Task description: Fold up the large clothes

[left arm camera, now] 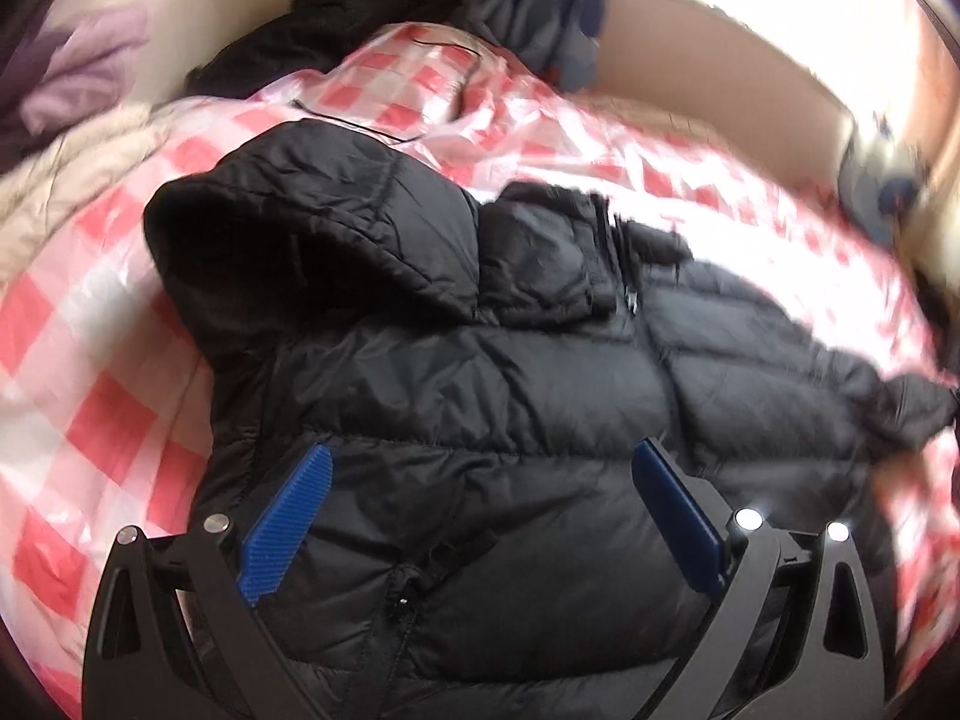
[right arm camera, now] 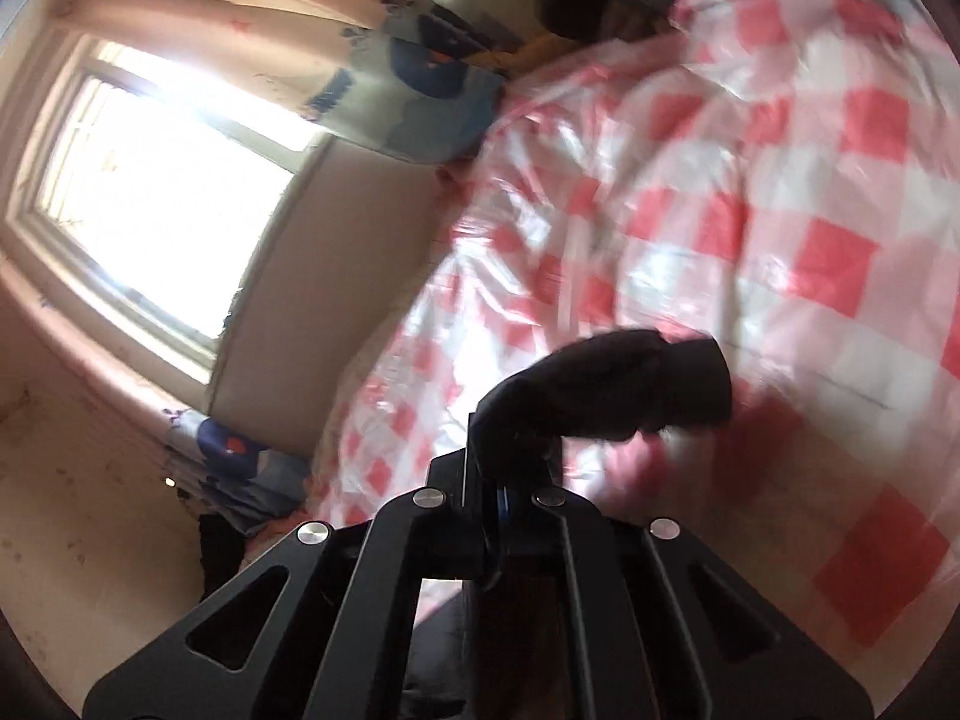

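A black hooded puffer jacket lies spread on a bed covered with a red and white checked sheet. Its hood points to the far left and one sleeve stretches to the right. My left gripper is open just above the jacket's body, its blue pads wide apart and empty. My right gripper is shut on the black sleeve cuff, which sticks up and curls right above the checked sheet.
A black garment and a blue patterned cloth lie at the bed's far end, lilac clothes at far left. A bright window and a headboard wall stand left of the bed. Blue patterned bedding lies by the window.
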`<state>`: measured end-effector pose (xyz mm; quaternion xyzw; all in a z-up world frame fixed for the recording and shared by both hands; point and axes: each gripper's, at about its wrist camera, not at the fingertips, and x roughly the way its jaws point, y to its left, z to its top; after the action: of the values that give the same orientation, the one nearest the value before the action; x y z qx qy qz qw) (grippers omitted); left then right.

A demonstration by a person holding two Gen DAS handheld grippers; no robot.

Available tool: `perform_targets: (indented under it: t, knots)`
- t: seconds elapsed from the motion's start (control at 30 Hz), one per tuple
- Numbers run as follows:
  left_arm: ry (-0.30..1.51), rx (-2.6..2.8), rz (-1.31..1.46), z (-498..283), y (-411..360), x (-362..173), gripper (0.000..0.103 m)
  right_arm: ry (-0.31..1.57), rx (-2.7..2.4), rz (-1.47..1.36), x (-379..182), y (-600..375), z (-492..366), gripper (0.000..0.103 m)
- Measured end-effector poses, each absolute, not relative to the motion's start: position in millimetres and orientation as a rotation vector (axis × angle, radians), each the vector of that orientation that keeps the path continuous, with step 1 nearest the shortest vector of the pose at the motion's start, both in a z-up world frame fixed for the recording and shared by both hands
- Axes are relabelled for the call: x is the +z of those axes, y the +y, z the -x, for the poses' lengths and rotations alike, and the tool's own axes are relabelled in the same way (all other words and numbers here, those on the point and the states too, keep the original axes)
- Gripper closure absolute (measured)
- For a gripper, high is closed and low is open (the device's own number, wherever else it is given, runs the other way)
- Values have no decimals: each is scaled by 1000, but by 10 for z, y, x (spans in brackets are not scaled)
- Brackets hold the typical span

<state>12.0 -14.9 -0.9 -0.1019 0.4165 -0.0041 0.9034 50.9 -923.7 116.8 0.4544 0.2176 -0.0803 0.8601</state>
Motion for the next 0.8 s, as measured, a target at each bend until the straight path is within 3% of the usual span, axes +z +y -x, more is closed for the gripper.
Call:
perform_targets:
  t: [0.2, 0.33, 0.57, 0.8]
  knots:
    - [785, 40, 215, -4, 100, 103, 7, 343, 121, -763, 2525, -7941, -961, 99]
    - [818, 66, 289, -18, 362, 65, 7, 358, 299, -657, 2903, -6761, -1259, 99]
    - [799, 128, 330, 19, 768, 125, 7, 541, 522, -523, 2398, -4799, -1517, 100]
    - [781, -77, -66, -601, 135, 311, 7, 548, 564, -568, 1836, -4334, -1116, 100]
